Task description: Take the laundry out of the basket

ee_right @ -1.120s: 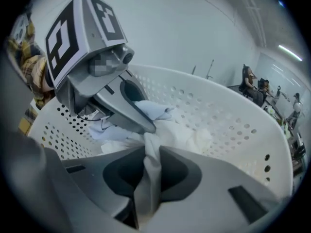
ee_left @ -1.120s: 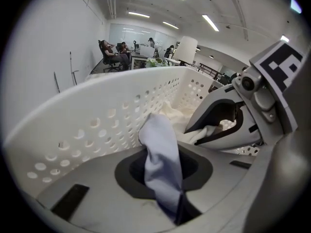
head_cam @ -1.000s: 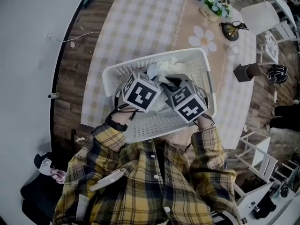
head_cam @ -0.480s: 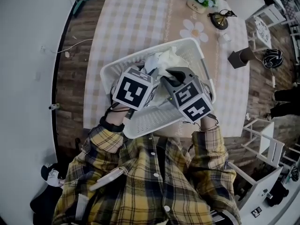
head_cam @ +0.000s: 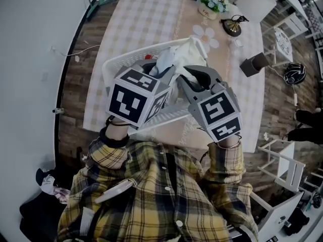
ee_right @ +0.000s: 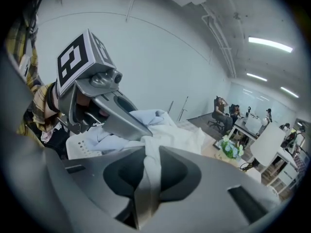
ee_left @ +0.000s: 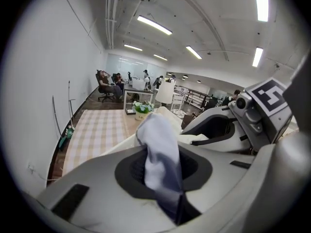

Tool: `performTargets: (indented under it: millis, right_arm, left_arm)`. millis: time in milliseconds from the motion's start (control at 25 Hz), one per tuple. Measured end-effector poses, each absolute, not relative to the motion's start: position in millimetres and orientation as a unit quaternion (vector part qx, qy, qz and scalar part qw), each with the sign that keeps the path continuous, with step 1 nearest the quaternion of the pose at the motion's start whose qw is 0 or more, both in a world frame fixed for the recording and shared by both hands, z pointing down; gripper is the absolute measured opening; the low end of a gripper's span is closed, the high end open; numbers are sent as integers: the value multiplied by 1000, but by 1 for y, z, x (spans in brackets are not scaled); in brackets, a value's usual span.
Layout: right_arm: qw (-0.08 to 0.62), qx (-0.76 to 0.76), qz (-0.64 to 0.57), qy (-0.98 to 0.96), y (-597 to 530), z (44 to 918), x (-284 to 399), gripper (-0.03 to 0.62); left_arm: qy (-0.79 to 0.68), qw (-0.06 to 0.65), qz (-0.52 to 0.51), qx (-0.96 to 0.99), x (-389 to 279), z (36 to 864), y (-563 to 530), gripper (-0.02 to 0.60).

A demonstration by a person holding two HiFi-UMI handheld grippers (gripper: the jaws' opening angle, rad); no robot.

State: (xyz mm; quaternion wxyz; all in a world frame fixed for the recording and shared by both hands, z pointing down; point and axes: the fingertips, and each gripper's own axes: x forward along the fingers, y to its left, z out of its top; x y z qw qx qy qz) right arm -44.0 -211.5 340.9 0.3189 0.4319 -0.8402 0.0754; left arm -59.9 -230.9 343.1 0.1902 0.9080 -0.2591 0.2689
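Since a second ago both hands have risen, and the laundry comes up with them. It now stands partly above the basket rim, over the table, so we judge the lift well under way. The left gripper has its fingers nearly closed on a pale fold; the right gripper pinches white cloth likewise. No writing is readable, only square markers.

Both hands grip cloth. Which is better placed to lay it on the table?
Probably the left. The left hand-held gripper, shut on laundry, is nearer the bare checked tablecloth; the right hand-held gripper, also shut on laundry, is nearer the dark box.
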Motion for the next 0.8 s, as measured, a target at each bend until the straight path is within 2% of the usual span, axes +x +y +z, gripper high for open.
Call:
performTargets:
  millis: [320, 800]
  right_arm:
    - [268, 468, 27, -842, -164, 278, 10, 87]
    - [226, 540, -8, -811, -91, 236, 143, 87]
  left_arm:
    - [-249, 154, 211, 933, -6, 280, -181, 89]
    - [-205, 99, 180, 957, 128, 236, -108, 86]
